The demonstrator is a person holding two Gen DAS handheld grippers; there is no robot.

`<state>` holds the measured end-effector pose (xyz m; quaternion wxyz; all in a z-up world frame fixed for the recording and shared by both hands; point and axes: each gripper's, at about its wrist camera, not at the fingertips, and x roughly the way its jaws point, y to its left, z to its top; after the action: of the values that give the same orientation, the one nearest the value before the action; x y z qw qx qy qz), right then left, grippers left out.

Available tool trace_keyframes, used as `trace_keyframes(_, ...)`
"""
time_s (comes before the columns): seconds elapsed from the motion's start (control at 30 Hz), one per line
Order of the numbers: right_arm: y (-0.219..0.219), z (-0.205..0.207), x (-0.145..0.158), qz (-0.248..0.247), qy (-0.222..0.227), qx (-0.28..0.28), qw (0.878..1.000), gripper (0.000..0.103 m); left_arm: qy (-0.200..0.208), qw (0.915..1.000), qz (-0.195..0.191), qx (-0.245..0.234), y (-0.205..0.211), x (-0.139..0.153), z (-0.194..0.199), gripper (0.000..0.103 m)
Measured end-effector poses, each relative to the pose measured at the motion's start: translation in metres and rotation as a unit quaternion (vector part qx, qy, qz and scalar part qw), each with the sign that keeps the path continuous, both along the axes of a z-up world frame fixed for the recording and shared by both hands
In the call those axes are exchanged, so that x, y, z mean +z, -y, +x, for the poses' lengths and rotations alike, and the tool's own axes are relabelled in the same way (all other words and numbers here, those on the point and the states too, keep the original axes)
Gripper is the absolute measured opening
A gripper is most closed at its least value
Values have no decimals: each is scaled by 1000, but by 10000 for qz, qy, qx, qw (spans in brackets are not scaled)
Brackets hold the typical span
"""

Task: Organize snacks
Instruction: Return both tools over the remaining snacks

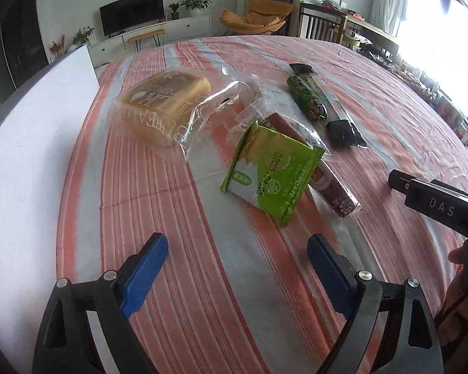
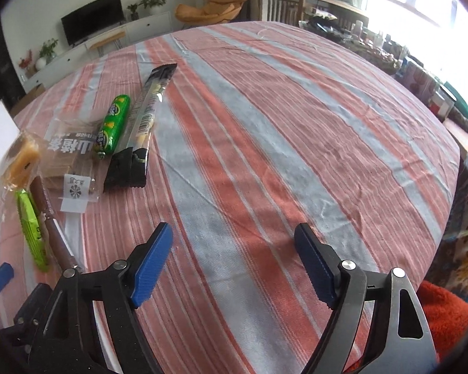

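Note:
Snacks lie in a loose cluster on the striped tablecloth [image 1: 202, 249]. A loaf of bread in a clear bag [image 1: 168, 106] lies farthest left. A green and white packet [image 1: 271, 171] rests partly on a brown wrapped snack [image 1: 330, 187]. Behind them lie a green sausage stick [image 1: 309, 99] and a long black-ended packet [image 1: 343, 124]. My left gripper [image 1: 237, 265] is open above bare cloth, in front of the green packet. In the right wrist view the green stick [image 2: 114, 123] and black-ended packet [image 2: 140, 131] lie to the left; my right gripper [image 2: 234, 261] is open over bare cloth.
A white board [image 1: 31, 143] lies along the table's left side. The right gripper's black body [image 1: 436, 202] and a hand [image 1: 465, 280] show at the right of the left wrist view. Cluttered items line the table's far right edge [image 2: 421, 87]. An orange-red cloth [image 2: 446, 321] lies lower right.

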<state>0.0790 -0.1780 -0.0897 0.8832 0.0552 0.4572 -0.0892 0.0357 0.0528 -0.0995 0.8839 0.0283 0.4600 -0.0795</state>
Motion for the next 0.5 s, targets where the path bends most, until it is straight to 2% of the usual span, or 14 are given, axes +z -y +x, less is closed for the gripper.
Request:
trace_keyframes(0.03, 0, 0, 0, 3, 2, 3, 10000, 83, 35, 10000, 63, -32, 2, -2, 0, 99)
trace_keyframes(0.13, 1, 0, 0, 1, 2, 4, 10000, 84, 24, 10000, 23, 37, 0, -2, 1, 103)
trace_keyframes(0.5, 0, 1, 0, 1, 0, 4, 10000, 85, 69, 10000, 38, 59, 2, -3, 0, 103)
